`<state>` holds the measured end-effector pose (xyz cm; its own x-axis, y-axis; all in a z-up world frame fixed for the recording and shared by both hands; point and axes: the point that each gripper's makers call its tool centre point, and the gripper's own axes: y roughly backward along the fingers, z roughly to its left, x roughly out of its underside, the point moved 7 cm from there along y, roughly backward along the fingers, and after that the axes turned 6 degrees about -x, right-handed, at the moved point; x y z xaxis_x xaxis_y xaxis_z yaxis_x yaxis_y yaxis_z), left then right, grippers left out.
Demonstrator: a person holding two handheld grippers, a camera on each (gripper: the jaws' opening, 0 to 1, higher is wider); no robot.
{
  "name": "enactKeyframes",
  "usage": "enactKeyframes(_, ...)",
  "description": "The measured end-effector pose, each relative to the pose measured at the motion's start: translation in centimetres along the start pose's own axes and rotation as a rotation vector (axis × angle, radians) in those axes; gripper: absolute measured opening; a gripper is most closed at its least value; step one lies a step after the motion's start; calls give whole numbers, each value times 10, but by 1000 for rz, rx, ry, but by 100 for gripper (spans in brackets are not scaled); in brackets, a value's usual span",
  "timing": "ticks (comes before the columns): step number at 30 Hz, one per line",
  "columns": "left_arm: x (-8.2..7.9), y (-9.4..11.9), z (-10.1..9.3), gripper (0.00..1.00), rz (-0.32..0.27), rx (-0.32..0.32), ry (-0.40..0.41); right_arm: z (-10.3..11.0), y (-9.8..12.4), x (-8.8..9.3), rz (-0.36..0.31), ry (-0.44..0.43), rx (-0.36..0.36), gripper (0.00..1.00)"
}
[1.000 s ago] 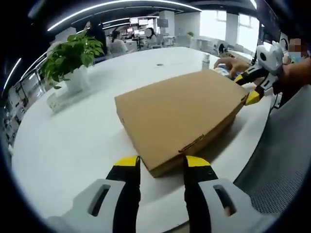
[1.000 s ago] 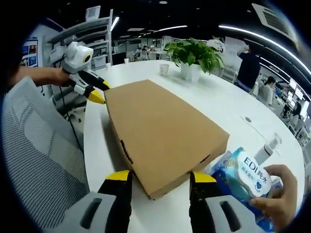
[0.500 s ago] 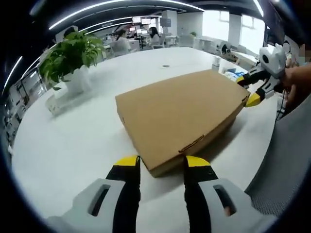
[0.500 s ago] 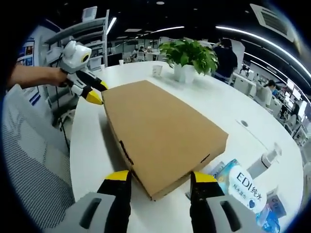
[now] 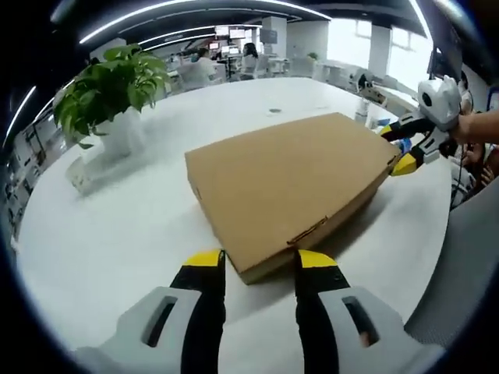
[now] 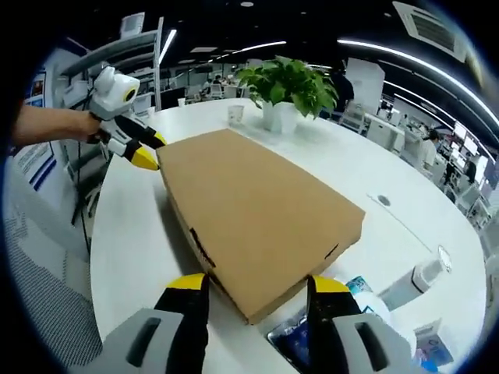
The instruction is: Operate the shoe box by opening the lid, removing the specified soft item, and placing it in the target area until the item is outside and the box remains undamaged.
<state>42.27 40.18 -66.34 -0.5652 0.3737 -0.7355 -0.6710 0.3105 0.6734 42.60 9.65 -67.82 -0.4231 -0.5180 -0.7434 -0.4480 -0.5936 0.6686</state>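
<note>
Shoe box lies closed and flat on the white table. The left gripper has its jaws apart around one near corner; the right gripper has its jaws apart around the opposite corner. A potted plant stands on the far left, and a white bottle lies near the right gripper.
</note>
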Motion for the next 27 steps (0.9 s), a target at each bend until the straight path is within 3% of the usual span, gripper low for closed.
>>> enactKeyframes(7,-8,-8,4,33,12,7,-19,-5,-2,-2,-1,-17,15,47)
enactKeyframes(18,-8,-8,4,33,8,7,-15,-7,-3,-2,2,-20,20,48)
enactKeyframes(27,-7,-6,2,31,27,-16,-25,-7,2,-2,-17,-74,21,47)
